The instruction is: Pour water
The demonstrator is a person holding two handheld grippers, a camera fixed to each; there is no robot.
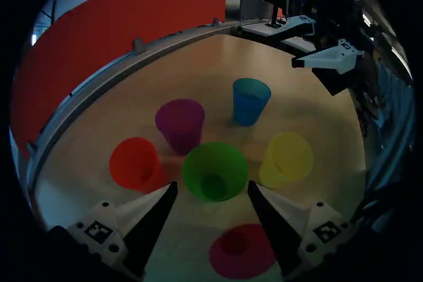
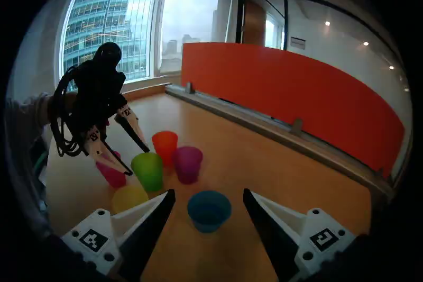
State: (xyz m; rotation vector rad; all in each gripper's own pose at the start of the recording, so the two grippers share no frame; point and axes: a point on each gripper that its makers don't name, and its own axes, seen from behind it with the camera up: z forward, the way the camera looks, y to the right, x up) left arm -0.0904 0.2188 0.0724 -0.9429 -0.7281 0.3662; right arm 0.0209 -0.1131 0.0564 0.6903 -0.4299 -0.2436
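In the left gripper view, the left gripper [image 1: 211, 184] hangs over a pale wooden table [image 1: 211, 70] with its 2 fingers spread wide and nothing between them. Just past the fingertips stands the green cup [image 1: 215, 170], upright with its mouth up. Taking that cup as the dial's centre, the orange cup [image 1: 135, 164] sits at 9 o'clock, the purple cup [image 1: 180, 123] at 11 o'clock, the blue cup [image 1: 250, 100] at 1 o'clock and the yellow cup [image 1: 287, 159] at 3 o'clock. The pink cup [image 1: 242, 251] stands at 6 o'clock, between the fingers but apart from both. All 6 cups stand close together, and none is held. The green cup looks dry inside, though the dim light makes that hard to judge. A red partition [image 1: 106, 38] runs along the table's far edge.

In the right gripper view, the right gripper [image 2: 208, 192] is also spread and grips nothing. The blue cup stands just beyond its tips, centred in the gap. At 10 o'clock from there, a hand [image 2: 31, 112] holds the left gripper above the green and pink cups. Tall windows [image 2: 111, 28] fill the background.
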